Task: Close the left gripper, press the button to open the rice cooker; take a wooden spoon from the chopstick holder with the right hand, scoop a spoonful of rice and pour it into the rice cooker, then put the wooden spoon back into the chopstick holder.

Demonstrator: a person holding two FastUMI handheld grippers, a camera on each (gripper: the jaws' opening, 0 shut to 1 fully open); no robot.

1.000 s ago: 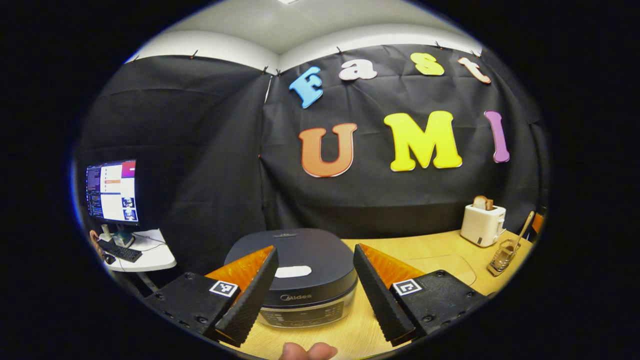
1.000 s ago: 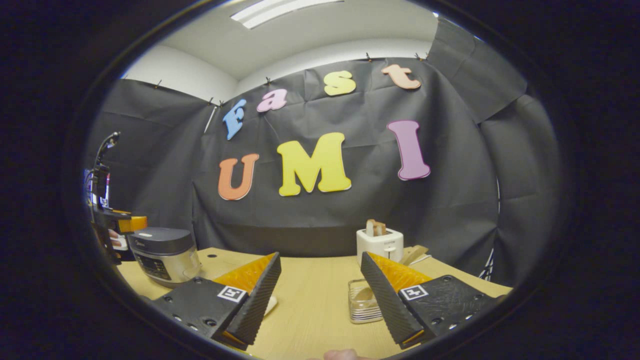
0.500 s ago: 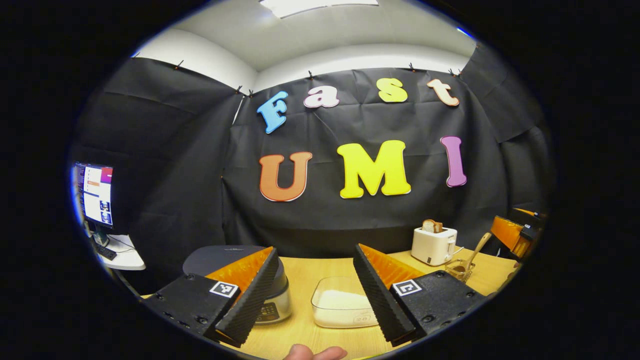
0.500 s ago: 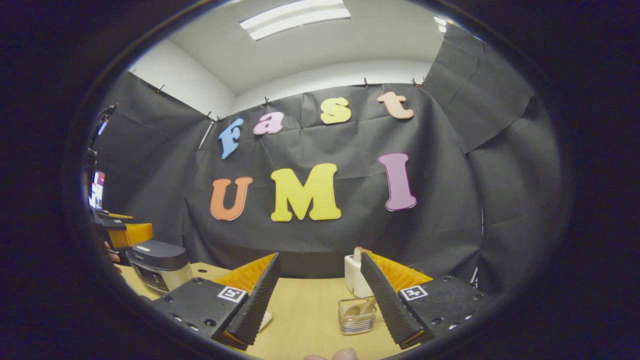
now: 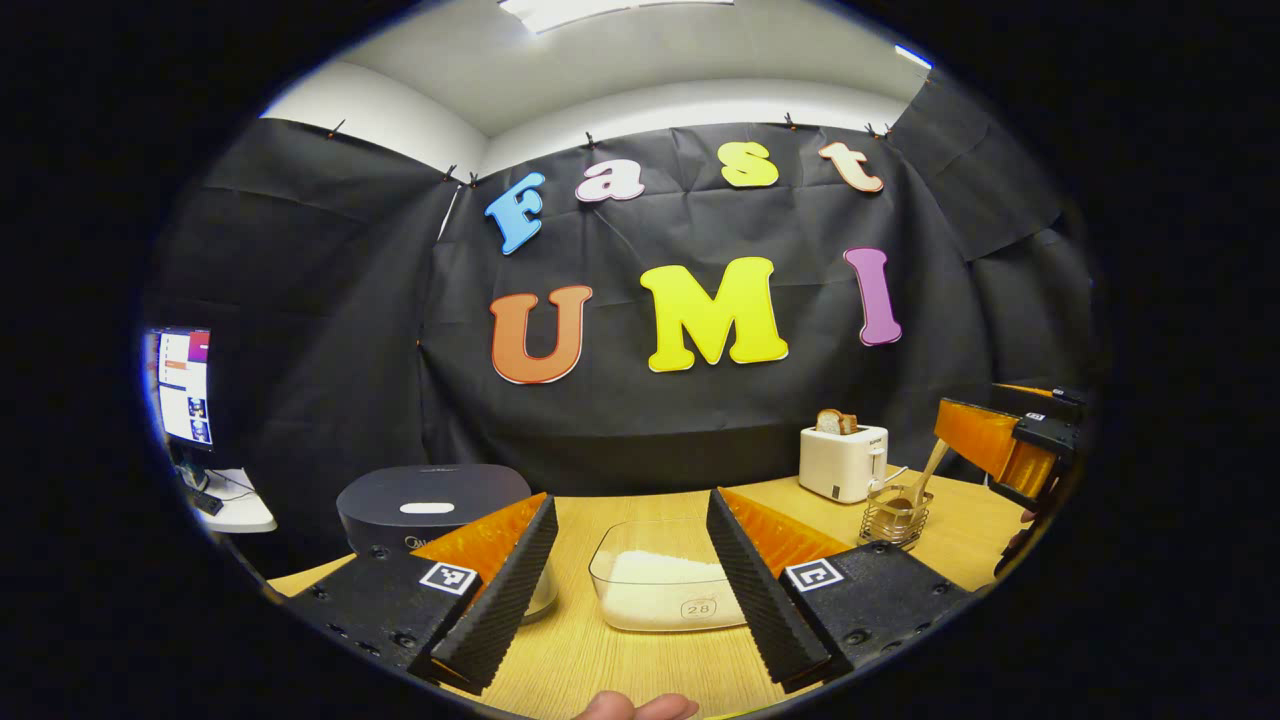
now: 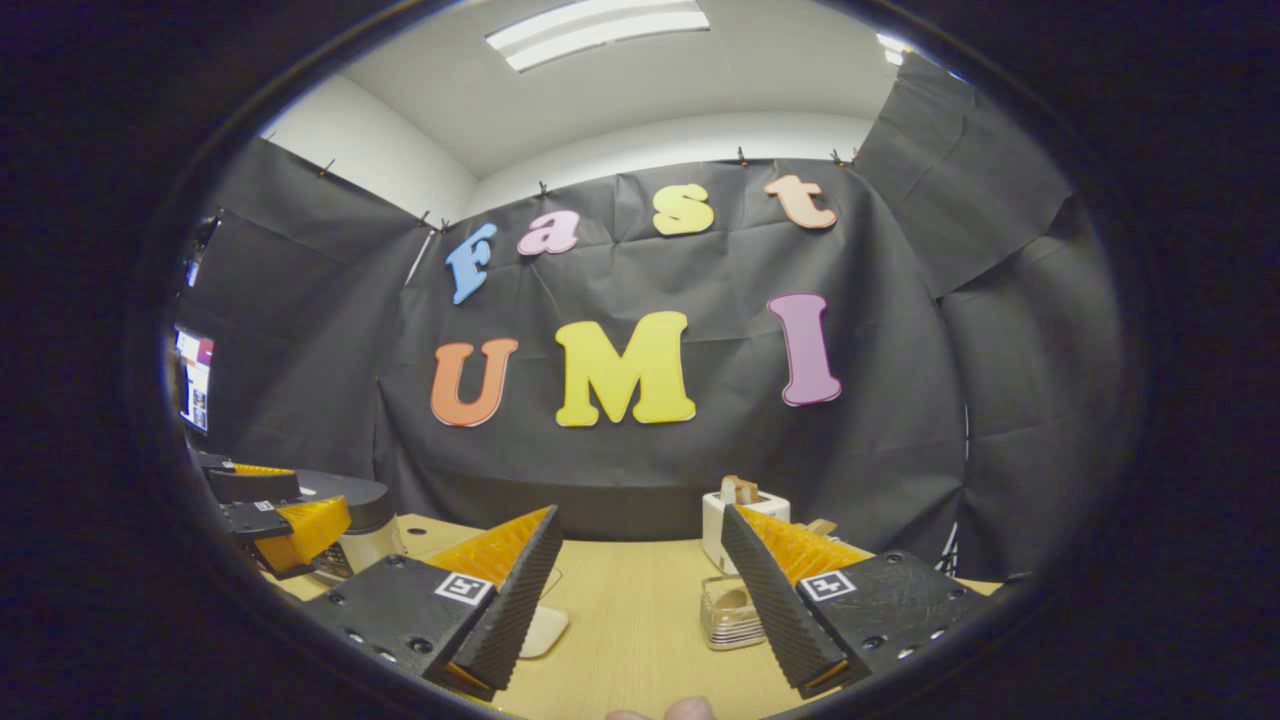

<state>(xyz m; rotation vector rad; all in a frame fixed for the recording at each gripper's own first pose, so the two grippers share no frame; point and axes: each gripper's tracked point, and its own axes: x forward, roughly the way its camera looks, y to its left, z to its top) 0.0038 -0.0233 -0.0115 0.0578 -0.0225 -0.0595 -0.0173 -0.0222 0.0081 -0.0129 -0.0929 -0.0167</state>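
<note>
Both grippers, left gripper [image 5: 628,575] and right gripper [image 6: 640,585], have their jaws spread wide, holding and touching nothing.

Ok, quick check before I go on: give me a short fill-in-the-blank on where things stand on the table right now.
1. The rice cooker has its lid ____.
2. The wooden spoon stands in the ____, beside the toaster.
3. The clear tub between the left gripper fingers holds white ____.
4. The right gripper has its jaws ____, holding nothing.

Missing words: shut; chopstick holder; rice; open
</note>
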